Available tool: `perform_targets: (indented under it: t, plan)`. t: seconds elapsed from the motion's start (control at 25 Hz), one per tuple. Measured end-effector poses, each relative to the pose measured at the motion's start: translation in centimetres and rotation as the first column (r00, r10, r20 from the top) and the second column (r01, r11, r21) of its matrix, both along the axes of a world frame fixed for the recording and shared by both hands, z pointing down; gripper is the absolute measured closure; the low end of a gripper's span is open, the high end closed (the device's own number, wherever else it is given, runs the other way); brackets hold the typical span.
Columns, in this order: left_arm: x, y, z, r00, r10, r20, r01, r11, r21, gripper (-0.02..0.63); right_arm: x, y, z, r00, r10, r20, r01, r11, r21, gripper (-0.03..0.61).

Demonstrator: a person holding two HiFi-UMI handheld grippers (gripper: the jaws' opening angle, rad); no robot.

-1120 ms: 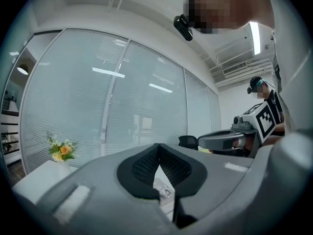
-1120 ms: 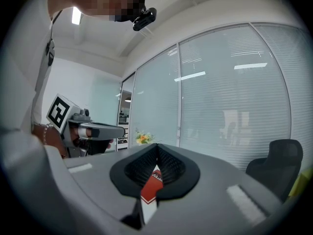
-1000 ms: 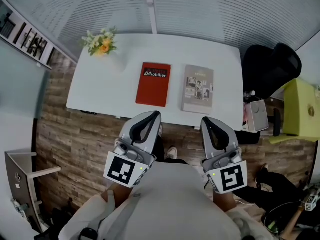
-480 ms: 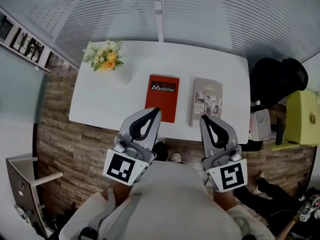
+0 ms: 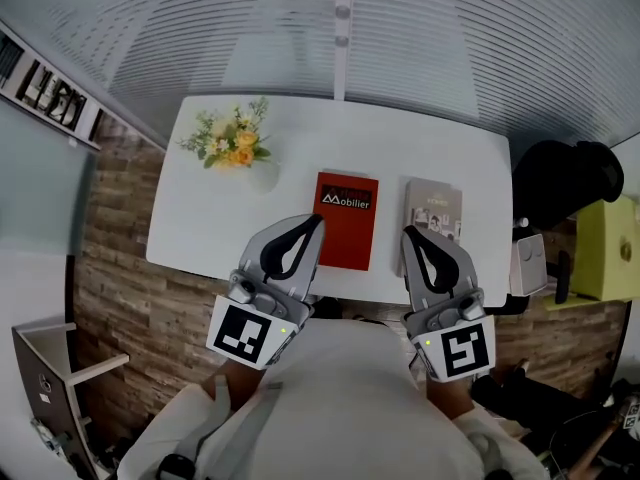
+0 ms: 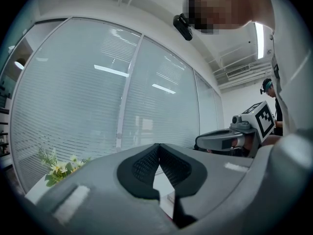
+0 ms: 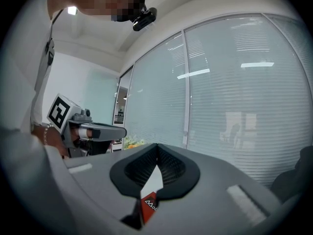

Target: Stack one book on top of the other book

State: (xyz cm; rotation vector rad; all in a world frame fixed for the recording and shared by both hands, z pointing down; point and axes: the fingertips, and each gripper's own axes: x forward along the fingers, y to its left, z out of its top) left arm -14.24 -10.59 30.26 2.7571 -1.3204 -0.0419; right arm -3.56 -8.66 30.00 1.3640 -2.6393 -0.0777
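A red book [image 5: 346,219] lies flat on the white table [image 5: 220,218], and a grey book [image 5: 434,214] lies beside it to the right, a small gap between them. My left gripper [image 5: 313,225] is shut and empty, its tip over the table's near edge just left of the red book. The right gripper [image 5: 410,236] is shut and empty too, its tip over the grey book's near end. Through the right gripper's jaws a strip of the red book [image 7: 148,204] shows. In the left gripper view the left gripper [image 6: 159,148] points level toward the window.
A bunch of yellow and white flowers [image 5: 232,140] stands at the table's far left. A black office chair [image 5: 570,173] and a yellow-green seat [image 5: 610,248] are at the right. Window blinds [image 5: 340,28] run behind the table. The floor is wood planks.
Both grippers have come forward from over the floor to the table's near edge. The table and books sit lower and nearer in the head view.
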Motion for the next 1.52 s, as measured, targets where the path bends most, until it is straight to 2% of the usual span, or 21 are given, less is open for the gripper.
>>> perform_targets:
  t: [0.28,0.44,0.88,1.0,1.28,1.52]
  plan:
    - [-1.4,-2.0,0.7,1.000,0.027,-0.003,-0.027,1.000,-0.004,0.609,-1.9,-1.9,-0.3,0.999,0.043,0.033,-0.042,0.999,-0.009,0.574]
    - [-1.5,-2.5,1.1,0.999,0.039,-0.006,-0.039,0.999,-0.016,0.609,-1.8,-2.2,0.2,0.999,0.035,-0.017,-0.035,0.999,0.005,0.574]
    - [-1.6,-3.7,3.8,0.999,0.054,0.003,-0.053,0.997,-0.064,0.607,-2.1,-3.1,1.9,0.997,0.067,0.029,-0.065,0.996,-0.055,0.572]
    - [-1.5,-3.8,4.8,0.998,0.066,0.009,-0.065,0.995,-0.080,0.607,-1.7,-3.2,3.3,0.998,0.062,0.003,-0.062,0.997,-0.056,0.572]
    - [-1.7,-4.4,9.4,0.996,0.083,-0.012,-0.084,0.983,-0.165,0.580,-1.5,-3.7,7.4,0.997,0.069,-0.035,-0.073,0.990,-0.118,0.546]
    - [-1.9,-4.9,14.1,0.996,0.087,-0.019,-0.089,0.954,-0.288,0.541,-0.8,-4.1,12.1,0.995,0.094,-0.022,-0.096,0.971,-0.220,0.529]
